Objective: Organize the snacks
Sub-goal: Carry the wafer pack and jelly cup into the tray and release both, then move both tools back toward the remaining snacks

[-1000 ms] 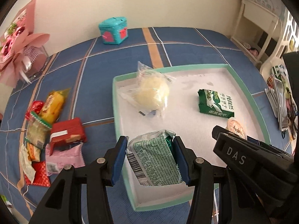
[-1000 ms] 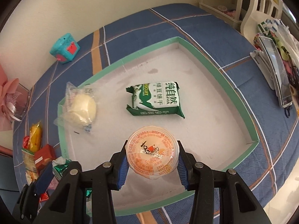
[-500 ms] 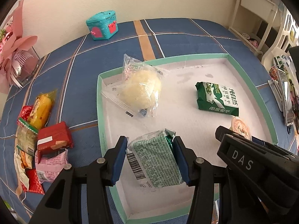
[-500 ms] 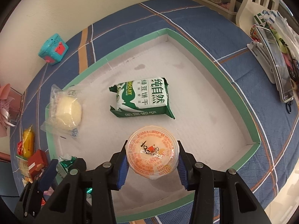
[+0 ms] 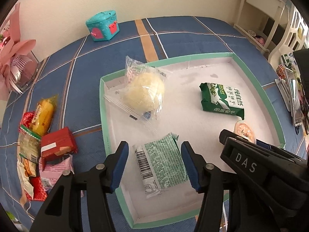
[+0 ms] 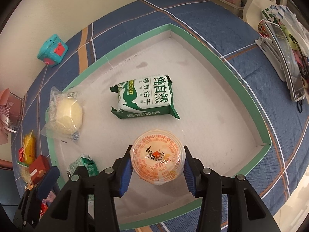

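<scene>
left gripper [image 5: 154,164] opening, clear of light crinkly green packet [image 5: 161,166] | right gripper [image 6: 157,169] opening around slick jelly cup [image 6: 157,163]; grip its rim sides

My left tongs [image 5: 153,164] and right tongs [image 6: 157,171] were black, blue-padded, silver-riveted; one body read "DAS" in white.

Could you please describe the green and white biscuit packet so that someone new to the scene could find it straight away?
Look at the shallow green-rimmed tray on the blue plaid cloth. The biscuit packet lies flat near its middle, beyond the round orange jelly cup and to the right of the clear-bagged pale bun. It alone is dark green with a white panel bearing large green characters.
</scene>
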Available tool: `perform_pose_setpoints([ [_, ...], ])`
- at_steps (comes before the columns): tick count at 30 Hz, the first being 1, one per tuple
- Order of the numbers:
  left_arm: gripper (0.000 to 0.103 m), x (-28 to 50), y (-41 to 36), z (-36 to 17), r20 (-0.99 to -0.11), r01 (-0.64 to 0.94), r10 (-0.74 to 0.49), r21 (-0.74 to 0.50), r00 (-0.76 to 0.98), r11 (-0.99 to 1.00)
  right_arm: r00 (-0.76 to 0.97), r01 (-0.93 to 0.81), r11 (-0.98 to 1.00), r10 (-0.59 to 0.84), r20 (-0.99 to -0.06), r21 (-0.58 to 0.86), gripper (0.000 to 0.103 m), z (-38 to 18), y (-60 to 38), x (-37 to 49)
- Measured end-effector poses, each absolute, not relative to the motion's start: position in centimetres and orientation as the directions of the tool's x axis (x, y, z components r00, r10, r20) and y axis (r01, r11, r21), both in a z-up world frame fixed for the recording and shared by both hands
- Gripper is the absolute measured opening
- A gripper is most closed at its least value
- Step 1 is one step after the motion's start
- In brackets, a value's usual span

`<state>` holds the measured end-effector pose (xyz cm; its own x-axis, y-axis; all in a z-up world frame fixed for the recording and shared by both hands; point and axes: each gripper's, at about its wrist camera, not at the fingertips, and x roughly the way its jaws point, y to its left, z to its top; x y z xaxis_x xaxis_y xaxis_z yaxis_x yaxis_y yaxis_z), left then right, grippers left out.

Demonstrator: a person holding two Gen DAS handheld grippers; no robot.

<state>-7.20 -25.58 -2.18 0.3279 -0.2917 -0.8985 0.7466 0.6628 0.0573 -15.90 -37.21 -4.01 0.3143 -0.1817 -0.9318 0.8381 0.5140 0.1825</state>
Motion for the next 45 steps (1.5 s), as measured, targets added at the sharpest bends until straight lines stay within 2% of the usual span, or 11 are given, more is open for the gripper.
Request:
perform_pose_setpoints([
  [5, 0.058, -6.6, -24.9, -0.5, -0.897, 0.73, -0.315, 0.012, 0.31, 0.684, 0.343, 0.824, 0.54, -0.234, -0.91, 0.172, 0.061, -1.8, -36.5, -15.9],
  [15, 0.058, -4.5, -21.7, 2.6, -0.88, 0.641, -0.312, -0.011, 0.357, 0.767, 0.395, 0.796, 0.586, -0.315, -0.863, 0.151, 0.063, 1.9, -34.7, -16.7],
  [19, 0.067, -3.6, -20.4, 3.1, -0.872, 0.605, -0.291, 0.008, 0.394, 0.796, 0.389, 0.789, 0.598, -0.306, -0.869, 0.142, 0.064, 1.9, -34.4, -16.7],
  [30, 0.067, -2.0, -17.9, 2.7, -0.877, 0.541, -0.252, 0.011, 0.409, 0.841, 0.37, 0.741, 0.66, -0.246, -0.896, 0.124, 0.074, 0.3, -32.6, -15.2],
  [34, 0.074, -1.5, -17.2, 2.2, -0.882, 0.521, -0.241, 0.006, 0.406, 0.854, 0.375, 0.729, 0.675, -0.254, -0.892, 0.114, 0.078, 0.4, -32.1, -14.9],
  [36, 0.075, -1.2, -16.9, 2.1, -0.881, 0.51, -0.239, 0.003, 0.408, 0.86, 0.378, 0.725, 0.68, -0.256, -0.89, 0.112, 0.086, 0.4, -32.0, -14.8],
  [38, 0.085, -1.0, -16.7, 2.0, -0.882, 0.502, -0.234, 0.004, 0.41, 0.865, 0.382, 0.723, 0.682, -0.261, -0.886, 0.112, 0.089, 0.4, -31.9, -14.8],
  [40, 0.085, -1.0, -16.5, 1.9, -0.878, 0.498, -0.23, 0.012, 0.421, 0.867, 0.388, 0.72, 0.685, -0.264, -0.883, 0.112, 0.091, 0.5, -31.9, -14.8],
  [42, 0.087, -0.9, -16.4, 1.9, -0.874, 0.499, -0.228, 0.019, 0.429, 0.866, 0.394, 0.717, 0.688, -0.27, -0.879, 0.11, 0.103, 0.5, -31.8, -14.7],
  [44, 0.1, -0.8, -16.2, 1.8, -0.868, 0.494, -0.224, 0.028, 0.443, 0.869, 0.406, 0.712, 0.694, -0.28, -0.87, 0.109, 0.103, 0.7, -31.7, -14.7],
  [45, 0.1, -0.8, -16.1, 1.9, -0.864, 0.493, -0.225, 0.029, 0.449, 0.87, 0.413, 0.708, 0.697, -0.278, -0.867, 0.114, 0.103, 0.7, -31.6, -14.7],
])
